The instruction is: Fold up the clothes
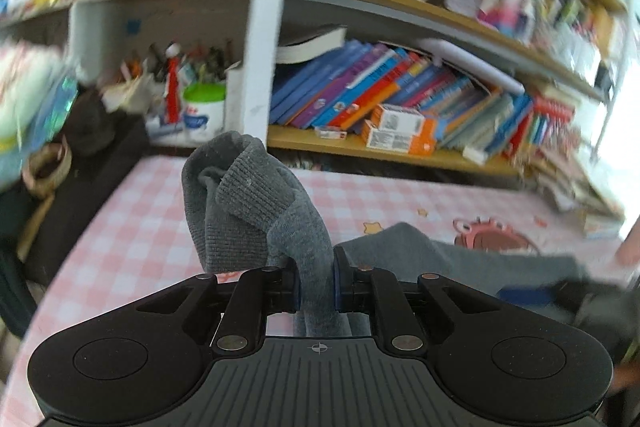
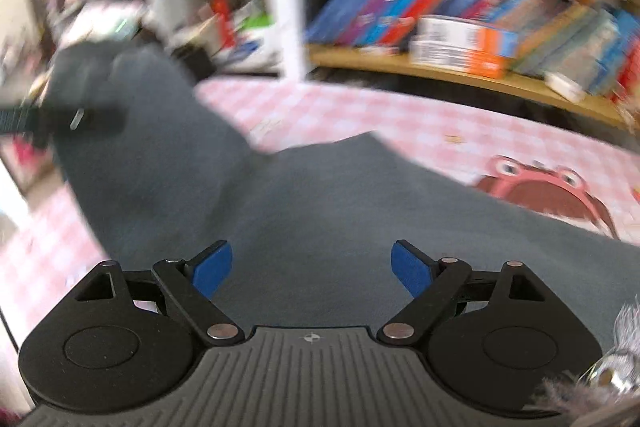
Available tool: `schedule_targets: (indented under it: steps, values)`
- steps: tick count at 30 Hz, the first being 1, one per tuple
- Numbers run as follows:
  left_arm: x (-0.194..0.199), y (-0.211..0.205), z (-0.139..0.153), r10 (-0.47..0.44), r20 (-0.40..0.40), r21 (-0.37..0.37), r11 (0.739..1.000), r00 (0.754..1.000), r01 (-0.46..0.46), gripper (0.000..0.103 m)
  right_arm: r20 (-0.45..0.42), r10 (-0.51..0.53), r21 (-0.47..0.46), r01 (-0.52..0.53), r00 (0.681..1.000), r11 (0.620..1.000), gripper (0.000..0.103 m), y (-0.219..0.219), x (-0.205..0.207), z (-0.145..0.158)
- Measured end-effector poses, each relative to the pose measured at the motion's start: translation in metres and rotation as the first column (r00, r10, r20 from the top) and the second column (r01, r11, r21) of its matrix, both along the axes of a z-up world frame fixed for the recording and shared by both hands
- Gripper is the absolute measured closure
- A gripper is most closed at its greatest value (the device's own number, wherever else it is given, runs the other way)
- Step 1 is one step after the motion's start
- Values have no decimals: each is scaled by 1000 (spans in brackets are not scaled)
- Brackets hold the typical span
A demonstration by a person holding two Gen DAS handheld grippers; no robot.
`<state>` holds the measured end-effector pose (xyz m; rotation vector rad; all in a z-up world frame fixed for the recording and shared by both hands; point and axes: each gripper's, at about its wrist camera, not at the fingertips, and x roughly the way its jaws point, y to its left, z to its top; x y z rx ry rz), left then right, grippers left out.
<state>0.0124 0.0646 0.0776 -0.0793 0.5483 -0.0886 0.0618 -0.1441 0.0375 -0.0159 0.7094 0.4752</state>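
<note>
A grey knit garment [image 1: 256,203] lies on a table with a pink checked cloth [image 1: 140,227]. My left gripper [image 1: 316,283] is shut on a bunched ribbed part of it, perhaps a cuff or sleeve end, and holds it up above the table. The rest of the garment [image 2: 320,219] spreads flat under my right gripper [image 2: 312,267], which is open and empty just above the cloth. The left gripper with the lifted cloth shows blurred at the left of the right wrist view [image 2: 76,107].
A bookshelf [image 1: 400,147] full of books and boxes stands right behind the table. A white post [image 1: 260,27] divides it. A pen holder and a green-lidded tub [image 1: 204,107] sit at the back left. A cartoon print [image 2: 540,187] marks the tablecloth at right.
</note>
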Motion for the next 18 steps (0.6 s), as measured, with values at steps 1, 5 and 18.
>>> schedule_targets:
  steps: [1, 5, 18]
  values:
    - [1, -6, 2, -10, 0, 24, 1000, 1000, 10, 90, -7, -34, 23, 34, 999, 999, 17, -11, 1, 3]
    - [5, -31, 5, -61, 2, 106, 993, 998, 61, 90, -42, -133, 80, 136, 990, 987, 17, -48, 2, 9]
    - [26, -132, -35, -267, -190, 133, 947, 945, 294, 48, -82, -241, 101, 249, 967, 963, 17, -114, -3, 6]
